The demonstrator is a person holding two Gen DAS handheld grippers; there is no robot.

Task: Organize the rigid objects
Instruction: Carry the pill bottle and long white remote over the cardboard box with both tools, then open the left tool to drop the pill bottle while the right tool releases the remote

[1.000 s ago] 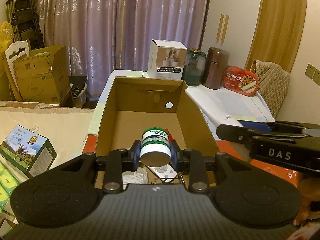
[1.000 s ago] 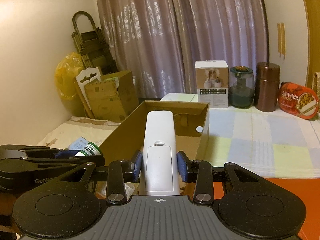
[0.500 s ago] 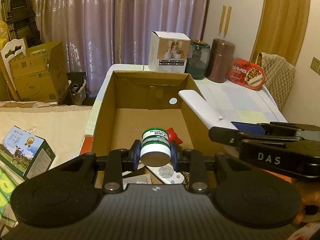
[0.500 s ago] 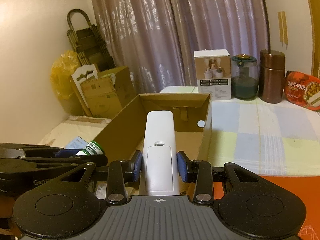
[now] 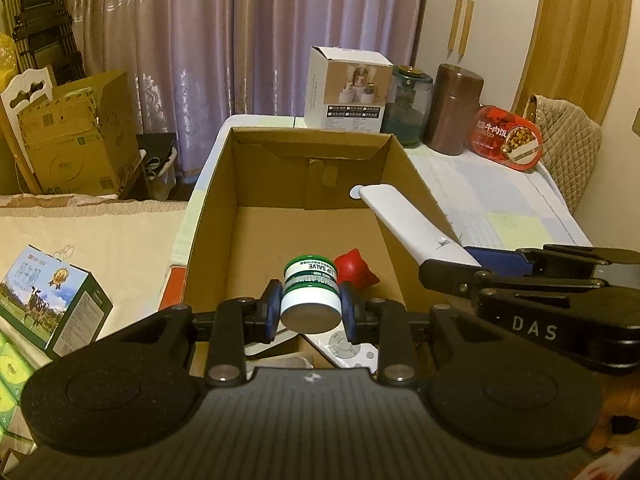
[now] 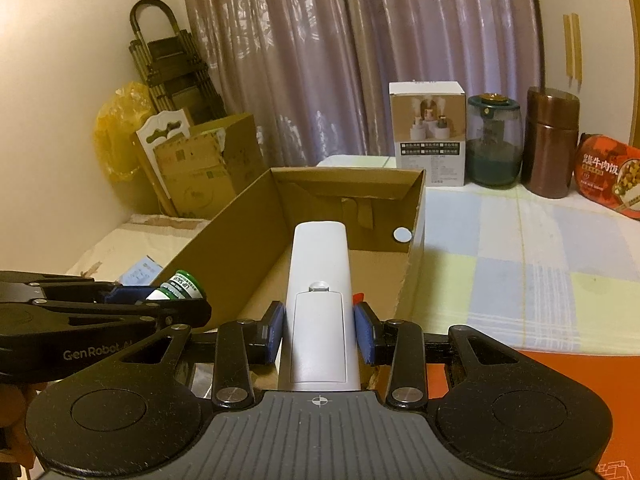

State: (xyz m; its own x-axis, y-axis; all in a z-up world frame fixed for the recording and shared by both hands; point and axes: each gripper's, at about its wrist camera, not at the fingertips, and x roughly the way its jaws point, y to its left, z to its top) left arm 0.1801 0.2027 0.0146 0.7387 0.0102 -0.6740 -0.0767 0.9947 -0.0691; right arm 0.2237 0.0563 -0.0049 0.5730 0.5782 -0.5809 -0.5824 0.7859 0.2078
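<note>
My left gripper (image 5: pixel 310 306) is shut on a green and white lip salve jar (image 5: pixel 311 294) and holds it above the near end of an open cardboard box (image 5: pixel 208 216). My right gripper (image 6: pixel 320 330) is shut on a long white remote control (image 6: pixel 319 280), which points over the box's right wall into the box; it also shows in the left wrist view (image 5: pixel 408 222). A red object (image 5: pixel 354 270) and another remote (image 5: pixel 346 350) lie on the box floor. The jar shows at the left of the right wrist view (image 6: pixel 180 288).
A white product box (image 5: pixel 346 88), a green glass jar (image 5: pixel 410 106), a brown canister (image 5: pixel 454 108) and a red food pack (image 5: pixel 506 138) stand behind the box on a checked cloth (image 6: pixel 520 248). Cartons (image 5: pixel 76 136) and a printed box (image 5: pixel 48 304) are at left.
Both grippers have moved forward and closer to the box. The white remote now reaches over the box's right wall. Both grips are unchanged.
</note>
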